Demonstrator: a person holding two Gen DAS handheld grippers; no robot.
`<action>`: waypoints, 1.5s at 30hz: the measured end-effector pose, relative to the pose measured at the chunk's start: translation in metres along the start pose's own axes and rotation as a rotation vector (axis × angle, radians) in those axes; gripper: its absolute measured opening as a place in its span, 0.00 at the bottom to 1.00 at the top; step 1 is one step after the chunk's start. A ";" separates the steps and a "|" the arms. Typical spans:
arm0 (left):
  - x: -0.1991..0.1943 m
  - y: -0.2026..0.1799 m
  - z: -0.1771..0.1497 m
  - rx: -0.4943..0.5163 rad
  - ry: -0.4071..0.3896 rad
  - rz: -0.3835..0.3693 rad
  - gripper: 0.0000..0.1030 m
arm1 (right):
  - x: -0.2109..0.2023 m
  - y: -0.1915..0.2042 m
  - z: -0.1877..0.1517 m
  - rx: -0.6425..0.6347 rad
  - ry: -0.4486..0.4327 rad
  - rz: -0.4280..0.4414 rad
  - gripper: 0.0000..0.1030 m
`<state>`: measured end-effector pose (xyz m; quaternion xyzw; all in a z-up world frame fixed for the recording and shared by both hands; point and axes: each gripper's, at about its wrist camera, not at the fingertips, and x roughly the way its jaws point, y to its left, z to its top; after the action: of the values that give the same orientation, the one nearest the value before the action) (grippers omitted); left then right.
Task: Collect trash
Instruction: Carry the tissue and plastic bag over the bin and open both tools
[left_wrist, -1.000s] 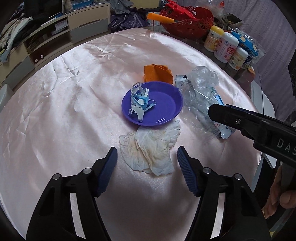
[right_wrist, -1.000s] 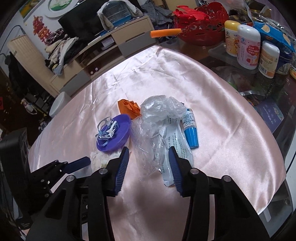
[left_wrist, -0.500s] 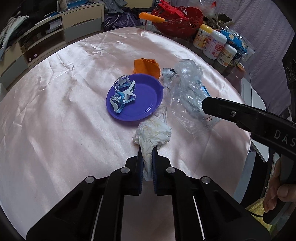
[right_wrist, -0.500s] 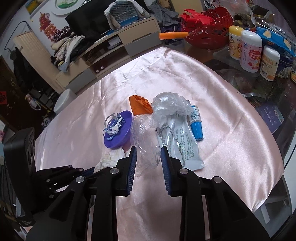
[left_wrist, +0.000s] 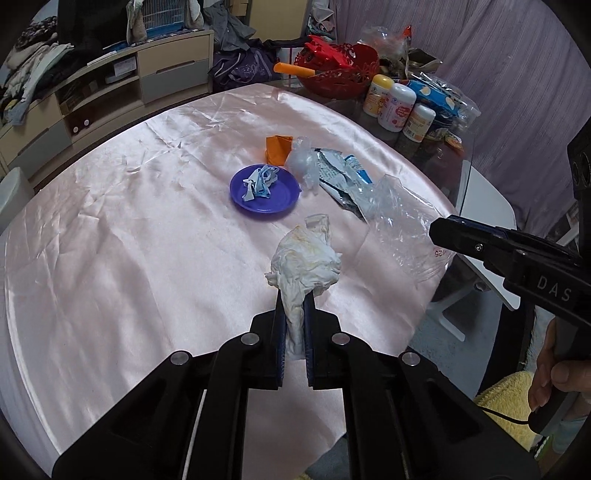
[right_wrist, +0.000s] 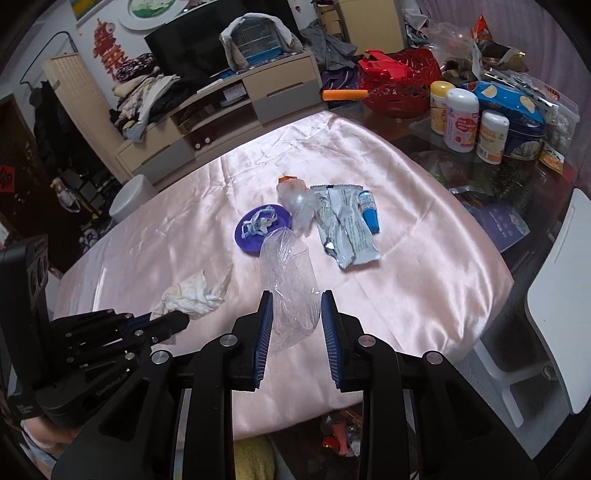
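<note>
Both grippers hang over the near edge of the pink satin tablecloth (left_wrist: 110, 258), each with trash in its jaws; the left gripper (left_wrist: 294, 295) is clamped tight on a crumpled, stained white tissue (left_wrist: 304, 258), which stands up from the pads clear of the cloth; the right gripper (right_wrist: 296, 295) has just been closing and now pinches the lower end of a clear plastic bag (right_wrist: 288, 273), its blue pads pressing the film from both sides while the rest of the bag rises above them; farther back on the cloth lies a silver-grey foil wrapper (right_wrist: 347, 232), with a scrunched ball of clear plastic (right_wrist: 301, 203) just beside it; a purple plate (left_wrist: 280, 199) sits left of that and holds a tangle of pale blue strips (left_wrist: 258, 181); an orange scrap (left_wrist: 279, 149) lies behind the plate; a small blue tube (right_wrist: 369, 210) rests against the wrapper's right side.
</note>
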<state>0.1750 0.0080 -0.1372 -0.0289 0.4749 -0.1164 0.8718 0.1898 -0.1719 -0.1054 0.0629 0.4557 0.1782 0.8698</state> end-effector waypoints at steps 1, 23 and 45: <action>-0.005 -0.003 -0.005 0.003 -0.005 -0.004 0.07 | -0.007 -0.001 -0.006 0.000 -0.002 -0.011 0.27; -0.005 -0.080 -0.123 0.127 0.090 -0.107 0.07 | -0.063 -0.059 -0.157 0.170 0.052 -0.164 0.27; 0.071 -0.110 -0.154 0.158 0.268 -0.163 0.23 | -0.014 -0.081 -0.190 0.274 0.152 -0.160 0.30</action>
<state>0.0647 -0.1056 -0.2623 0.0172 0.5721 -0.2267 0.7880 0.0479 -0.2618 -0.2265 0.1308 0.5438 0.0487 0.8275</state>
